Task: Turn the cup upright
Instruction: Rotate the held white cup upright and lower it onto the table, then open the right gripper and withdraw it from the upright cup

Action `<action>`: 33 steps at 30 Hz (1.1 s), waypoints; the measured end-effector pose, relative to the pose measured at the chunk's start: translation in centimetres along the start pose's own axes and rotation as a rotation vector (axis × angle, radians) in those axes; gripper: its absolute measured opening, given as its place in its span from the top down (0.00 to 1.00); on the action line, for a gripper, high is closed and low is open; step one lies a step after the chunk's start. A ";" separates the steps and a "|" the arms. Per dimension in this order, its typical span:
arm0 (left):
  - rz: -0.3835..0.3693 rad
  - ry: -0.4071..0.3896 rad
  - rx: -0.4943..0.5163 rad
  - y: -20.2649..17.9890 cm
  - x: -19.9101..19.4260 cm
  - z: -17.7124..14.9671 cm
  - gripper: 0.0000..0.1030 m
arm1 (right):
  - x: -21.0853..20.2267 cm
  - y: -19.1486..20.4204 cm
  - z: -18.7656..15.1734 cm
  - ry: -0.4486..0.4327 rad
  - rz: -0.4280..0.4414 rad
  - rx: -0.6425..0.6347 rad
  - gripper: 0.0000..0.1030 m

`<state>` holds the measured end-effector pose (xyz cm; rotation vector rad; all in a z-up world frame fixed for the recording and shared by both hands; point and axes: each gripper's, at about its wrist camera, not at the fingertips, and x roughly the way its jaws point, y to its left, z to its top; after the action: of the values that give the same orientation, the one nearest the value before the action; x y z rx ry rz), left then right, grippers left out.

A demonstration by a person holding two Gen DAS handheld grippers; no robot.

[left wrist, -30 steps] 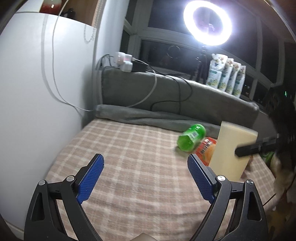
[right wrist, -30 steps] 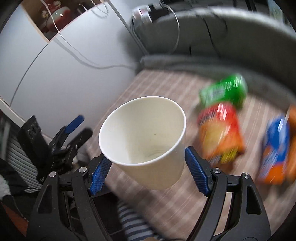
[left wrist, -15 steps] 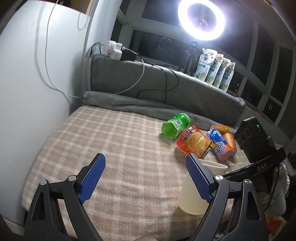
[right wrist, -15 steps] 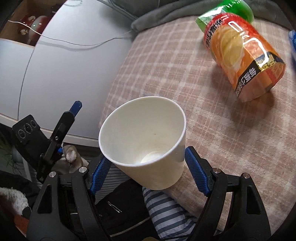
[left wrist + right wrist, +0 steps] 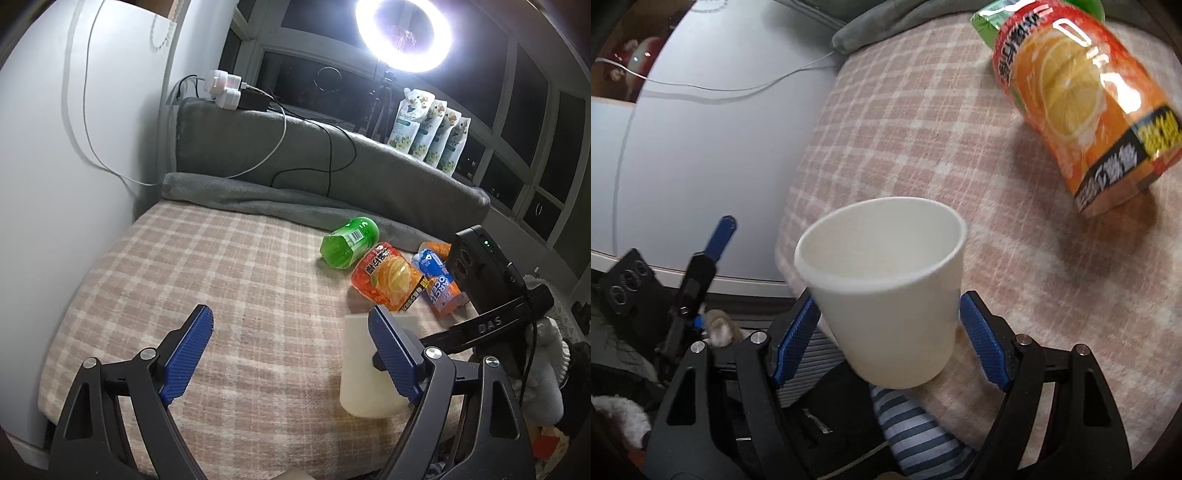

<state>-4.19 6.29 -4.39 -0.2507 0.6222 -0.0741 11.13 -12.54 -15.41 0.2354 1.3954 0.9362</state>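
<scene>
Right gripper [image 5: 888, 334] pinching the white cup [image 5: 886, 291], mouth up, base on the checked bed cover [image 5: 229, 280] near its front edge. Left gripper [image 5: 291, 354] spread wide, holding nothing, cup [image 5: 364, 373] at its 3 o'clock. Orange snack can [image 5: 1086, 107] lying at 1 o'clock from the cup

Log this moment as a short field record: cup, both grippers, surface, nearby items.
cup: white paper cup, mouth up, base on or just above the blanket, near its front edge
right gripper: pads on either side of the cup
left gripper: open, holding nothing
surface: pink plaid blanket
nearby: orange snack canister and green canister, both lying down
</scene>
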 end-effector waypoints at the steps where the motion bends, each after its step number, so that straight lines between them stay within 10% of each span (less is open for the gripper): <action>1: -0.002 0.002 -0.002 0.0 0.0 0.0 0.17 | -0.1 0.0 0.1 -0.002 -0.002 0.002 0.21; 13: -0.068 0.067 -0.031 0.2 1.9 0.5 0.17 | -4.8 1.3 -1.5 -0.162 -0.074 -0.090 0.20; 22: -0.234 0.243 -0.132 0.9 5.3 1.3 0.17 | -12.2 2.2 -7.4 -0.553 -0.360 -0.152 0.13; 26: -0.300 0.334 -0.166 0.8 7.0 1.6 0.17 | -14.8 2.0 -10.6 -0.737 -0.628 -0.143 0.08; 33: -0.331 0.450 -0.156 -0.3 10.2 1.6 0.17 | -17.5 0.0 -13.7 -0.806 -0.676 -0.028 0.08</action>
<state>5.00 4.85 -8.77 -0.4939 1.0312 -0.4101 0.58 -29.49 -5.60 0.0841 0.6256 0.2302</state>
